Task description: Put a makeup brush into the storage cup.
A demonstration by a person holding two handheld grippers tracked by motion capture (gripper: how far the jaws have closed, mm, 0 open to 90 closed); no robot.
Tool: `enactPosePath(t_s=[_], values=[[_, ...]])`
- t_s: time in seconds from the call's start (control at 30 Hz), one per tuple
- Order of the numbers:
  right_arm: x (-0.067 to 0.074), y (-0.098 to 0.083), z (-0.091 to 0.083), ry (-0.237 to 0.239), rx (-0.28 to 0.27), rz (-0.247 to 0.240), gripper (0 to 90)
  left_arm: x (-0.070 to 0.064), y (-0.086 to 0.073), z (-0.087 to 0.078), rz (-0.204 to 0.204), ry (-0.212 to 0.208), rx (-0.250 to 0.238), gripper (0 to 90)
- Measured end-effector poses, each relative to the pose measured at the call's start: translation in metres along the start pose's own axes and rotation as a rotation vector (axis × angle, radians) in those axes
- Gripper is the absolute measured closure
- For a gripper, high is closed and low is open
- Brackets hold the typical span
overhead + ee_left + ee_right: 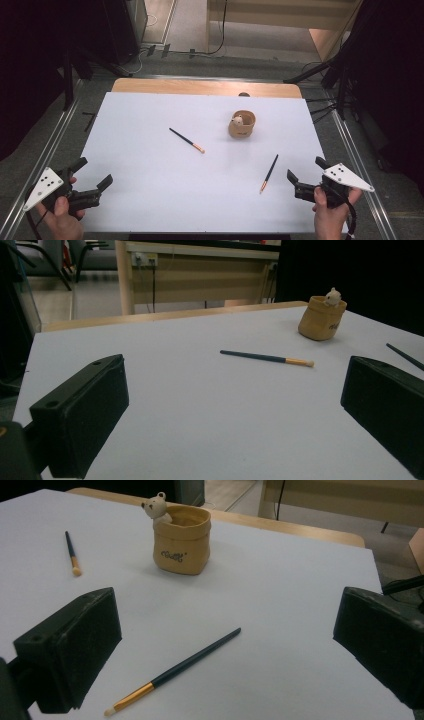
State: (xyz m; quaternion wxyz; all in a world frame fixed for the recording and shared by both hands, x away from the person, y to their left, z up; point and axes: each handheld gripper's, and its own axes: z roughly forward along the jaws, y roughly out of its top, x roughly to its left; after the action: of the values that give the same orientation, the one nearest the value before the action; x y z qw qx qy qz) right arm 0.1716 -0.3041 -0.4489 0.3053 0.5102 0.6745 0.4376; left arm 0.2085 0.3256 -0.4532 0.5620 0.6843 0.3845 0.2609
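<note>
Resting at the near left corner of the white table point(150, 165), the left gripper point(95, 181) has its jaws apart and empty. The right gripper point(304, 175), near right, is likewise spread, just right of one brush point(268, 173). The other brush point(186, 140) lies mid-table, left of the tan cup point(242, 125).

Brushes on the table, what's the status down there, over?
Left gripper and right gripper open, empty, at near edge. Near brush and far brush flat, untouched. Tan holder upright. Nothing between.
</note>
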Motion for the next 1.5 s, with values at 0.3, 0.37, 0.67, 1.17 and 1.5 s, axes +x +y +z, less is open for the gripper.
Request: enactPosePath(t_s=[0.3,0.37,0.67,1.17,1.5], values=[[0.005,0.014,0.014,0.01,0.069,-0.015,0.0,-0.001,0.0,0.002,0.001,-0.007,0.004,0.0],[0.006,0.018,0.017,0.014,0.081,-0.019,0.0,-0.001,0.0,0.002,0.001,-0.008,0.003,0.0],[0.008,0.032,0.031,0.02,0.173,-0.04,0.0,0.0,0.001,0.001,-0.005,-0.009,-0.002,0.0],[0.013,0.045,0.058,0.063,0.35,-0.079,0.0,0.0,0.001,0.001,-0.008,-0.012,-0.002,0.0],[0.017,0.047,0.079,0.107,0.516,-0.071,0.0,0.001,0.0,0.001,-0.012,-0.01,-0.004,0.0]])
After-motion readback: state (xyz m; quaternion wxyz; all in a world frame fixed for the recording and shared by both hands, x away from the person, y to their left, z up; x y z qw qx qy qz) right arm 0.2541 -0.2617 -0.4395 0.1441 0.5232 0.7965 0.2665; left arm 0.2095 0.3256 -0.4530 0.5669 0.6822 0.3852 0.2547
